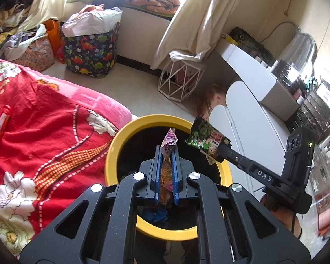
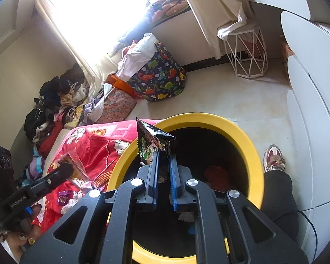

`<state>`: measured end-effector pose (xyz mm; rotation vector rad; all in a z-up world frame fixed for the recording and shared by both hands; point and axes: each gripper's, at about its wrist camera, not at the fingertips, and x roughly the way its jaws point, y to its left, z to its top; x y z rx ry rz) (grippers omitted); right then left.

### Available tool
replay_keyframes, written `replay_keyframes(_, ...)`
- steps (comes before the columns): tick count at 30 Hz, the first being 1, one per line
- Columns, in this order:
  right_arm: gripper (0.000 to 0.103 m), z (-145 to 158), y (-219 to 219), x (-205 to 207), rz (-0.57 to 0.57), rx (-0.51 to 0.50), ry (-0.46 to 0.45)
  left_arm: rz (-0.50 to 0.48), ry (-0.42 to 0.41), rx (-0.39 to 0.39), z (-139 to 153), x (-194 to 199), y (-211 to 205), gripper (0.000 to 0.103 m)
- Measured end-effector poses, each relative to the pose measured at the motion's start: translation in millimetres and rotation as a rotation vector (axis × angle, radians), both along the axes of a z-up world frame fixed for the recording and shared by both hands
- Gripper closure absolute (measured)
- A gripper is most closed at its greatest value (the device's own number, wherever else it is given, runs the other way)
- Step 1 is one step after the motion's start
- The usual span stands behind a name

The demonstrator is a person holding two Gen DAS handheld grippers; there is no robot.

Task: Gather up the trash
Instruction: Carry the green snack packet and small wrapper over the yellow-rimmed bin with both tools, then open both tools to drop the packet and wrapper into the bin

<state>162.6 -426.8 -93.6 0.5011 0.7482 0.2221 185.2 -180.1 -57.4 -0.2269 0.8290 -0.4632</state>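
Note:
A yellow-rimmed bin (image 1: 121, 136) with a dark inside stands on the floor by the bed; it also shows in the right wrist view (image 2: 248, 140). My left gripper (image 1: 166, 151) is shut on a purple and orange wrapper (image 1: 169, 140) and holds it over the bin's mouth. My right gripper (image 2: 164, 154) is shut on a green and black snack packet (image 2: 151, 143), also above the bin; that packet shows in the left wrist view (image 1: 205, 140). A small purple wrapper (image 2: 62, 197) lies on the red bedspread (image 2: 92, 145).
The bed with the red floral bedspread (image 1: 44, 136) lies left of the bin, with a red tube (image 1: 1, 124) on it. A dinosaur-print basket (image 1: 88, 50), a white wire stand (image 1: 180, 81) and white cabinets (image 1: 246, 118) stand around. A person's shoe (image 2: 274, 157) is right of the bin.

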Motion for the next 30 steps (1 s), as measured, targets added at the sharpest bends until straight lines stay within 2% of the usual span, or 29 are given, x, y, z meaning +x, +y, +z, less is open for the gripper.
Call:
replay_keyframes(19,0.094,-5.8,-25.8,-0.3,-0.046,0.019,0.02,-0.138,0.069,0.051,-28.8,2.0,-56.5,0.098)
replay_keyframes(27,0.091,-13.0,-31.5,2.4,-0.049,0.04,0.046,-0.171,0.11,0.059,-44.0,0.7,-66.1,0.098)
replay_keyframes(28,0.091,-13.5,-32.8,3.1,-0.051,0.04,0.049,-0.17,0.111,0.06,-44.0,1.7,-66.7,0.091)
replay_keyframes(29,0.082,-13.9,-33.6,3.1,-0.056,0.041,0.053,-0.172,0.116,0.057,-44.8,2.1,-66.2,0.077)
replay_keyframes(30,0.076,-14.4,-34.8,2.7,-0.062,0.046,0.055,-0.173,0.12,0.054,-45.0,2.9,-65.4,0.07)
